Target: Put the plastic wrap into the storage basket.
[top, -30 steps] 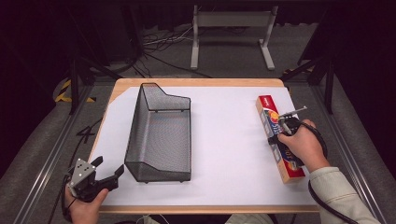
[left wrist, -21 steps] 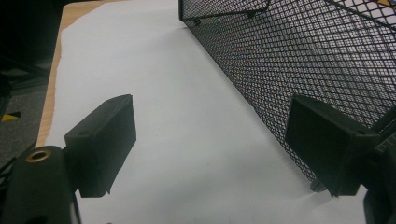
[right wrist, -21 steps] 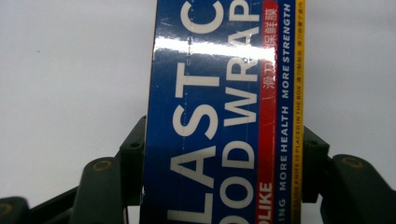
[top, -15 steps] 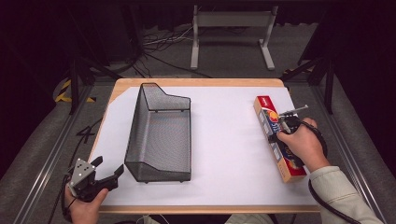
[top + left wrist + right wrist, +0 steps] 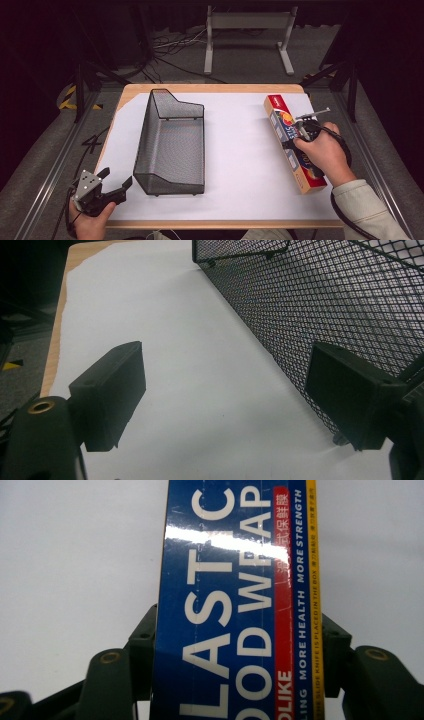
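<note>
Left hand (image 5: 90, 220) sits at the near left corner of the table (image 5: 210, 89), fist wrapped around the left gripper (image 5: 116, 186), which points right and away toward the basket (image 5: 172, 145). In the left gripper view its jaws stand spread wide with only white sheet (image 5: 200, 365) between them; the right-hand jaw is just beside the basket's mesh wall, contact not determinable. The basket stands upright on the sheet, left of centre, its long axis running away from the person, nothing seen inside. Right of centre the sheet lies bare. At the right edge lies the box (image 5: 294, 142), a long plastic-wrap carton, lengthwise along the table edge with its far end angled slightly left. Right hand (image 5: 322, 152) comes in from the lower right, sleeve at the wrist, knuckles up, reaching over the box's middle. The right gripper (image 5: 235, 650) has just been closing and its pads clamp the box's two long sides, printed face toward the camera.
</note>
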Demonstrator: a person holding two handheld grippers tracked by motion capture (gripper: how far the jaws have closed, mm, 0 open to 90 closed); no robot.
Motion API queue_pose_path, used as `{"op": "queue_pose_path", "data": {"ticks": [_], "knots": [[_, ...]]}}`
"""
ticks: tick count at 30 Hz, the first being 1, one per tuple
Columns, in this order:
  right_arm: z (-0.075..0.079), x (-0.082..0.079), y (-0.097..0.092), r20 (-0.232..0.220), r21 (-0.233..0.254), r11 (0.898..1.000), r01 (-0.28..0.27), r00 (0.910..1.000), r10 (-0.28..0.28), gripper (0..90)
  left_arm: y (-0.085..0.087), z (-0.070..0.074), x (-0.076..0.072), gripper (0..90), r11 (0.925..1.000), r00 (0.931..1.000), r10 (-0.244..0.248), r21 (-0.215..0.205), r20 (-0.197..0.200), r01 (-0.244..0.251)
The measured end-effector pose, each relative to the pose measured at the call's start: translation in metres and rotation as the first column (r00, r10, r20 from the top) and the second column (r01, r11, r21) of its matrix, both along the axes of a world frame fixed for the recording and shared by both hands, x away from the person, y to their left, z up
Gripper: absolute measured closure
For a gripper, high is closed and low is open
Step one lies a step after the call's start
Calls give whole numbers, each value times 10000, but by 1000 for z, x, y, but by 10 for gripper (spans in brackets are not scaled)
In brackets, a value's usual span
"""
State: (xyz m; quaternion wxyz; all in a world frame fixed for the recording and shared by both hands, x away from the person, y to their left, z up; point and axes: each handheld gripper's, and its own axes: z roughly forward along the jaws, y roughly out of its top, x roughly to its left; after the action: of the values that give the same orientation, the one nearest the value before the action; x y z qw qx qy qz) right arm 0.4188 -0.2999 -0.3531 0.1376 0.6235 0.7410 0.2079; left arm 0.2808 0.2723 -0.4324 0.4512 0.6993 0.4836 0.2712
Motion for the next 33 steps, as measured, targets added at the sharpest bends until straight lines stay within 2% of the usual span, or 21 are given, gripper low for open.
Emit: {"op": "queue_pose_path", "data": {"ticks": [12, 19, 26, 30, 33], "knots": [[31, -13, 18, 763, 214, 9984, -525, 9958, 507, 401, 0, -1, 0, 171, 10000, 10000, 48, 5, 62, -48], [41, -18, 32, 986, 258, 9953, -936, 9910, 906, 401, -1, -1, 0, 168, 10000, 10000, 50, 37, 37, -51], [46, -19, 57, 963, 311, 9898, -1387, 9861, 1352, 400, -2, -1, 0, 168, 10000, 10000, 42, 56, 38, -43], [49, -21, 78, 927, 409, 9828, -1802, 9800, 1759, 400, -2, -1, 0, 168, 10000, 10000, 27, 74, 49, -28], [53, -22, 94, 1028, 380, 9757, -2160, 9720, 2112, 400, -2, -1, 0, 168, 10000, 10000, 28, 72, 45, -28]]}}
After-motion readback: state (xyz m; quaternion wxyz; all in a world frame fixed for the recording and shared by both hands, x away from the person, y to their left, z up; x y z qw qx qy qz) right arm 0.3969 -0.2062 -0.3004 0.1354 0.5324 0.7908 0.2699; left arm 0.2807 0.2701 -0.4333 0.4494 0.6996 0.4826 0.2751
